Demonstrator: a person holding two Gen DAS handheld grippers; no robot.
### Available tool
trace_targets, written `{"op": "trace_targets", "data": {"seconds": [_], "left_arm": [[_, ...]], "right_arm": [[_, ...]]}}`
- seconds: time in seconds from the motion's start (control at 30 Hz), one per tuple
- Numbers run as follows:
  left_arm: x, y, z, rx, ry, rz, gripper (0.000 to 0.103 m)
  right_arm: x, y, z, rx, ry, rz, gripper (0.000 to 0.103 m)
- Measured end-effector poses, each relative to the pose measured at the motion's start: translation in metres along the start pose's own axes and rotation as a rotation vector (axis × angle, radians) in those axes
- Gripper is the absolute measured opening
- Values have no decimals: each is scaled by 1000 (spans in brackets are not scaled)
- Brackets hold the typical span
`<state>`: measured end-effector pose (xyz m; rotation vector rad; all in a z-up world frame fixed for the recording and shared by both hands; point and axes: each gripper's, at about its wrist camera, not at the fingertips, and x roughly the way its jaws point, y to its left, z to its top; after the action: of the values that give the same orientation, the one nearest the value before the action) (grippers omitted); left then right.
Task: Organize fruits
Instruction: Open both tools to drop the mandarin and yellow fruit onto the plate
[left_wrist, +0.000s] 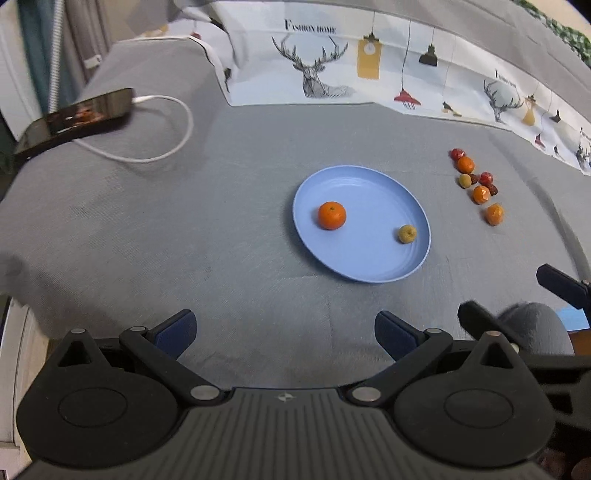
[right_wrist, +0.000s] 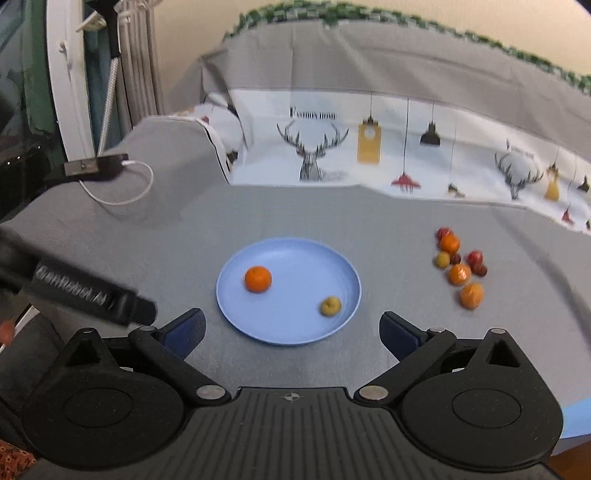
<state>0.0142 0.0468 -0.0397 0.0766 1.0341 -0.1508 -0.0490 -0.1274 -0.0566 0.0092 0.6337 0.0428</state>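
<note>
Both tongs, left tongs (left_wrist: 284, 332) and right tongs (right_wrist: 291, 334), stand wide with nothing between the pads, held back from the work area. Grey surface (left_wrist: 221, 229) carries a blue plate (left_wrist: 369, 273), the apparent collection point, holding one mandarin (left_wrist: 332, 215) and one small yellow-green fruit (left_wrist: 407, 234). Remaining fruit cluster (left_wrist: 478, 186) lies apart to its right, probably awaiting transfer.

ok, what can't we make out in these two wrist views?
- Small dark fruits in the pile: too small in the left wrist view and blurred in the right wrist view to name.
- Phone: cut off by the left edge of the left wrist view.
- Right hand-held gripper: its own body hides the cloth beneath.
</note>
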Motion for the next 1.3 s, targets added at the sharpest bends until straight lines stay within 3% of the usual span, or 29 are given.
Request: {"op": "trace_targets", "data": {"seconds": [0.23, 0.67, 1.3], "left_arm": [[-30, 10, -13, -47, -53, -5, 103], [-55, -3, -17, -2, -122, -40, 103], [-63, -15, -19, 20, -140, -37, 103]], "right_arm": [[-29, 11, -3, -31, -69, -9, 100], [-59, 14, -4, -54, -155, -47, 100], [-69, 5, -10, -19, -176, -53, 101]]}}
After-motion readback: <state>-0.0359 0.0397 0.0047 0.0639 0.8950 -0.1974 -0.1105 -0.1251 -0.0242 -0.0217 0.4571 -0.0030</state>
